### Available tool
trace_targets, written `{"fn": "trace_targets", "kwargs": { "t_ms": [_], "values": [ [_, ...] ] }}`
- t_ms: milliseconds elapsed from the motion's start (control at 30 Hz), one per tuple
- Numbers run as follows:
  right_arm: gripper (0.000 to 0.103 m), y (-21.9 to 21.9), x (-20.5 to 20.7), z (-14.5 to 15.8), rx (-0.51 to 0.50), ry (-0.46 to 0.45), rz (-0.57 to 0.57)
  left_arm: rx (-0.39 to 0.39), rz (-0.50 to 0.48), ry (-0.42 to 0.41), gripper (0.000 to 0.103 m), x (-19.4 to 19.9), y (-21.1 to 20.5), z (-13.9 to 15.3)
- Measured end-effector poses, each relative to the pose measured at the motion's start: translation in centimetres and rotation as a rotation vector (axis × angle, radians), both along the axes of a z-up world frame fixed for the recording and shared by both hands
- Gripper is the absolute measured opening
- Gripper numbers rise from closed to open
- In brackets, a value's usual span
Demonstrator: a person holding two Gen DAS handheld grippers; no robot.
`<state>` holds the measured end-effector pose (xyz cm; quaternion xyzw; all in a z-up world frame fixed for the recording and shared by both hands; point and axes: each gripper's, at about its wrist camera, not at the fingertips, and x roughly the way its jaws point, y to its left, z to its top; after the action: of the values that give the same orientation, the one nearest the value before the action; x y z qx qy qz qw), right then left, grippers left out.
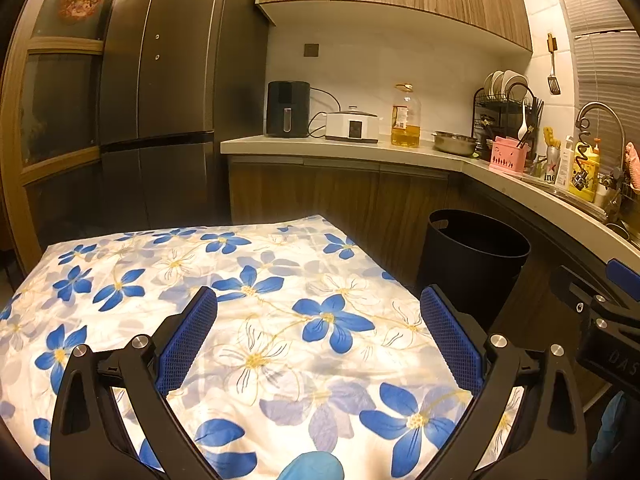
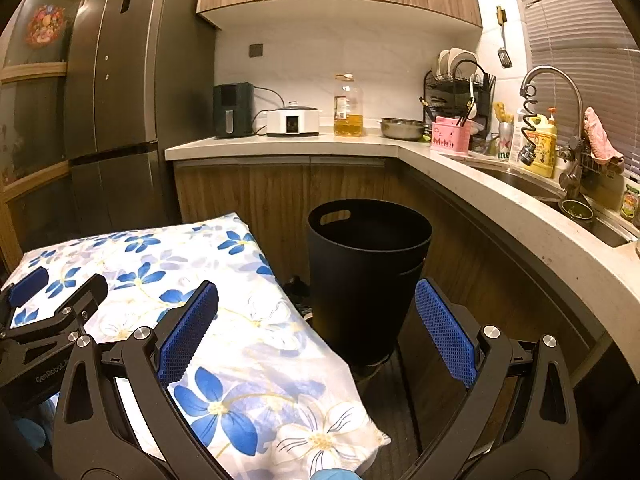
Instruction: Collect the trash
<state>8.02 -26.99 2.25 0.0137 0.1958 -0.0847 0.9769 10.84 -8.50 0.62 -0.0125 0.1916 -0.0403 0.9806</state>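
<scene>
Both my left tool (image 1: 318, 300) and right tool (image 2: 316, 296) were spread wide with nothing in them, and I couldn't spot any trash on the flowered worktop (image 1: 248, 300). So collecting looked done or not started; the black bin (image 2: 368, 264) stood just beside it.

The left gripper (image 1: 318, 332) is held level with its blue-padded fingers (image 1: 188, 340) spread wide and nothing between them. The right gripper (image 2: 316, 328) sits just beside it, a little to the right, jaws equally wide apart and empty. A blue-gloved fingertip (image 1: 312, 466) shows below the left one
</scene>
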Motion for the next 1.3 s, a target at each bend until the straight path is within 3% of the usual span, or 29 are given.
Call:
{"fn": "trace_targets", "kwargs": {
  "t_ms": [433,1300],
  "values": [
    [0.097,1.1,-1.5,0.2,-0.004,-0.008,0.015,-0.004,0.01,-0.005,0.097,-2.0,1.2,0.0],
    [0.097,2.2,-1.5,0.1,-0.014,0.005,0.038,-0.01,0.016,-0.003,0.097,-2.3,1.4,0.4]
  ]
}}
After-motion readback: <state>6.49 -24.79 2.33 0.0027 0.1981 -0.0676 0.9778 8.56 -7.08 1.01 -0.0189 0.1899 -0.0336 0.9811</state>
